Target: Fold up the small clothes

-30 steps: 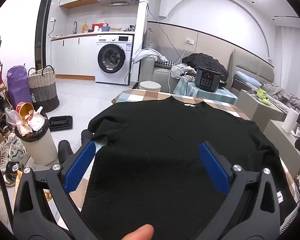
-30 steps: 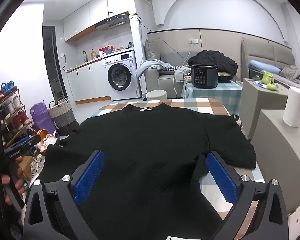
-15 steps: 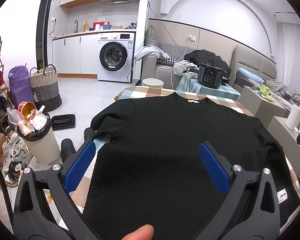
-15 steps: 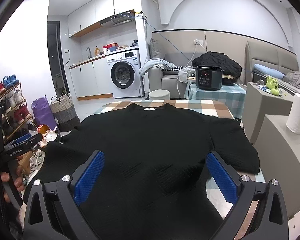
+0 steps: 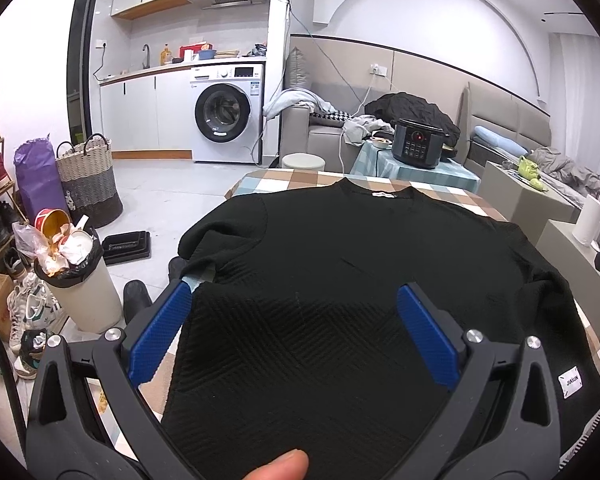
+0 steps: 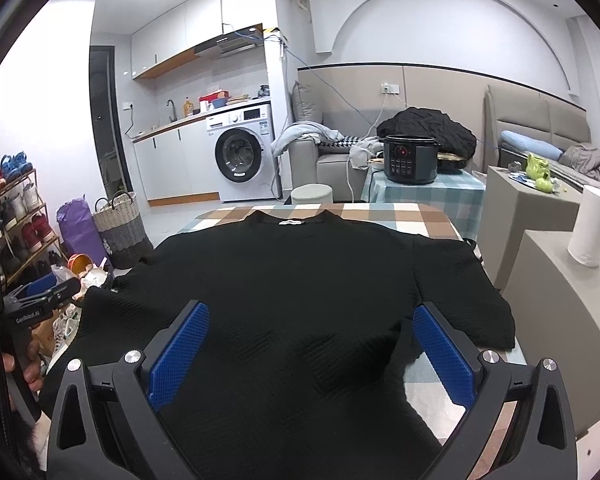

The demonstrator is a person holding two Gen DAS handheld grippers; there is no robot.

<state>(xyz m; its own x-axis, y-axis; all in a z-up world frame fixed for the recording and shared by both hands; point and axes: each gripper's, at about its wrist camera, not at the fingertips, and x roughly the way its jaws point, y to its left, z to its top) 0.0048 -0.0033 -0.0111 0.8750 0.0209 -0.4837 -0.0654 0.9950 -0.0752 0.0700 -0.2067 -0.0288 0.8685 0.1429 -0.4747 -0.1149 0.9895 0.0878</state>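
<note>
A black textured sweater lies spread flat, collar away from me, on a checked table. It also shows in the right wrist view on the same table. My left gripper is open and empty above the sweater's lower left part. My right gripper is open and empty above its lower right part. The left gripper also shows at the left edge of the right wrist view, held in a hand. The left sleeve hangs folded at the table's left edge; the right sleeve lies flat.
A full white bin, a woven basket and shoes stand on the floor at left. A grey cabinet with a paper roll stands close at right. A cooker sits on a side table behind.
Both grippers have tilted up and drawn back slightly, so the sweater sits lower in both views. Both stay open. The sweater has not moved.
</note>
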